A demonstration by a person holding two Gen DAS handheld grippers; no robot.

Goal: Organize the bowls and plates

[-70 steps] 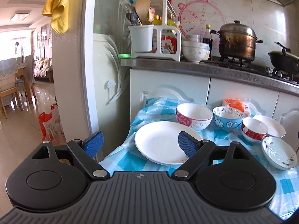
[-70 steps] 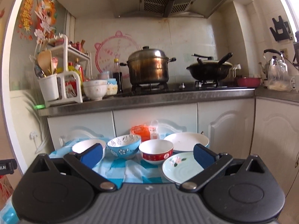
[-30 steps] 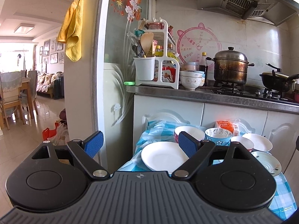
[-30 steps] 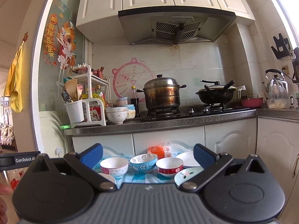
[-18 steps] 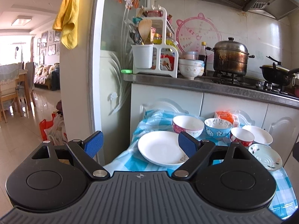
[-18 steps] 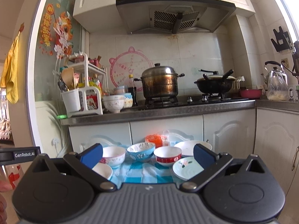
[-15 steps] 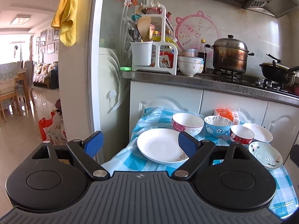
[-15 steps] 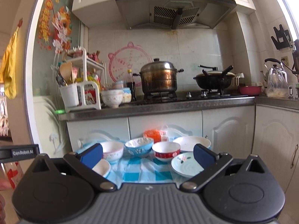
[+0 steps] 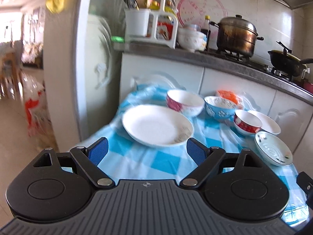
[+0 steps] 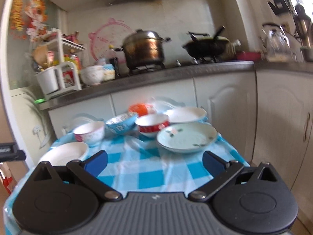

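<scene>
White plate (image 9: 156, 126) on checked tablecloth (image 9: 148, 162)

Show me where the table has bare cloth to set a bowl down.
Bare checked cloth lies along the near edge, between the large white plate, the pale green plate and both grippers. The back row of bowls is crowded.

The tablecloth (image 9: 164, 162) looked like thin glossy plastic, checked blue and white, with soft wrinkles. The white plate (image 9: 156, 127) and the pale green plate (image 10: 186, 137) were glazed ceramic, smooth and shiny. The pot (image 9: 235, 36) was metal, stained brown but still reflecting. The left gripper (image 9: 146, 151) had a matt black plastic body, a ribbed grey base and rough blue pads (image 9: 97, 152).
</scene>
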